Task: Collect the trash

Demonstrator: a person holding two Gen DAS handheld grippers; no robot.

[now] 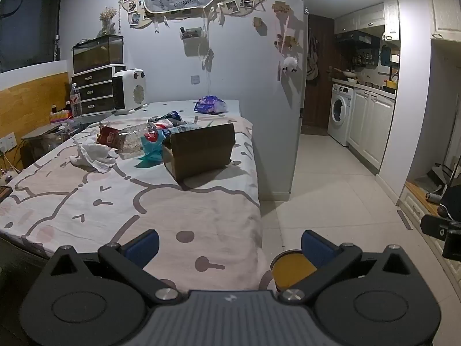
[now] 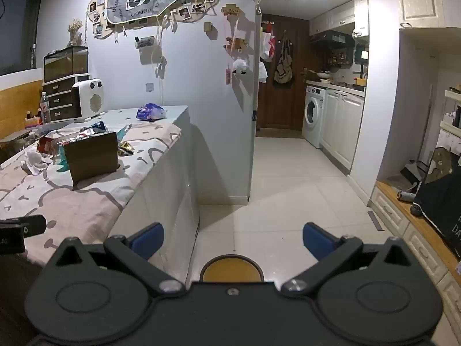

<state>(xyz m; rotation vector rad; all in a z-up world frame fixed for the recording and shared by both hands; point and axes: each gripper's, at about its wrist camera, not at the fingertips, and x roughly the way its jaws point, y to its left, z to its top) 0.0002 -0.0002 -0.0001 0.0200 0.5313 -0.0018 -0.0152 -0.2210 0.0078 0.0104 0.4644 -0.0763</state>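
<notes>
Trash lies on the bed: a brown cardboard box (image 1: 198, 150) (image 2: 92, 158), a clear plastic bottle (image 1: 135, 137), a red snack packet (image 1: 109, 138), a teal wrapper (image 1: 151, 147), crumpled white tissue (image 1: 93, 154) (image 2: 34, 160), and a gold wrapper (image 2: 126, 148). A purple bag (image 1: 209, 104) (image 2: 151, 111) sits on the ledge behind. A round bin with a yellow inside (image 1: 291, 269) (image 2: 232, 268) stands on the floor below both grippers. My left gripper (image 1: 230, 243) is open and empty over the bed's near corner. My right gripper (image 2: 233, 238) is open and empty over the floor.
The bed (image 1: 173, 219) fills the left side, with a white heater (image 1: 128, 90) and drawers (image 1: 95, 89) behind it. Tiled floor (image 2: 288, 196) runs to a kitchen with a washing machine (image 2: 314, 115). A low wooden bench (image 2: 403, 210) lines the right wall.
</notes>
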